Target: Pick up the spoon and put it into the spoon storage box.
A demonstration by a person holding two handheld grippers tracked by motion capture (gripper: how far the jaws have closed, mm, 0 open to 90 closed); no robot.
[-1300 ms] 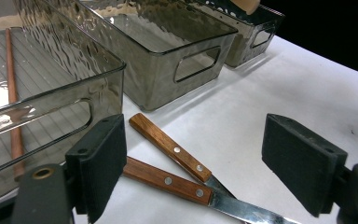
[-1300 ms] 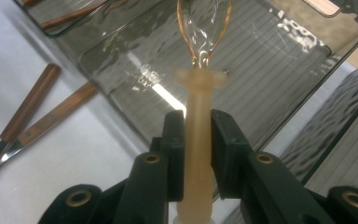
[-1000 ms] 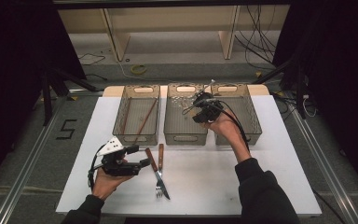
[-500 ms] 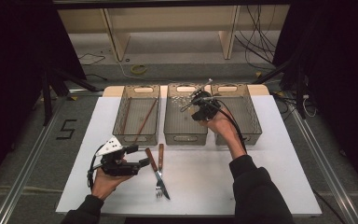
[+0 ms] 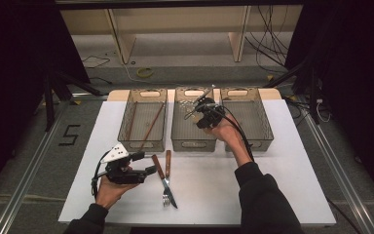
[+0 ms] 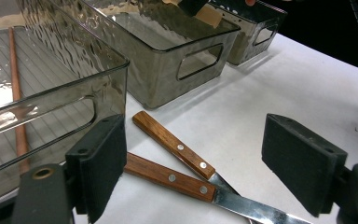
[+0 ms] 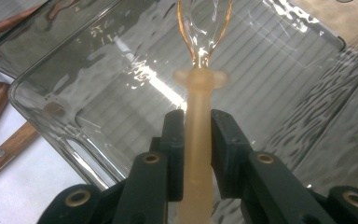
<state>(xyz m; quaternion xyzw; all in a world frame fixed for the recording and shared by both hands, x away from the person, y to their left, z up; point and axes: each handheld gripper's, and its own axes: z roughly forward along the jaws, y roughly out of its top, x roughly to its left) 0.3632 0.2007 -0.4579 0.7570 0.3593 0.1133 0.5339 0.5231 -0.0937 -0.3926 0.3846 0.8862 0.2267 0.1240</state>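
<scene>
While right tool (image 7: 196, 128) clamped spoon (image 7: 198, 121) over middle bin (image 5: 193, 127), I held left tool (image 6: 214, 168) open above knife (image 6: 200, 183) and fork (image 6: 175, 145) on counter (image 5: 292, 161).

**Three bins in a row, cutlery in front**

I take the middle bin (image 5: 193, 117) as my landmark. Left of it sits the left bin (image 5: 143, 119), sticks (image 5: 148, 127) inside; right, the right bin (image 5: 251, 117). In front lie a knife (image 5: 161, 178) and a fork (image 5: 167, 175), crossing.
</scene>
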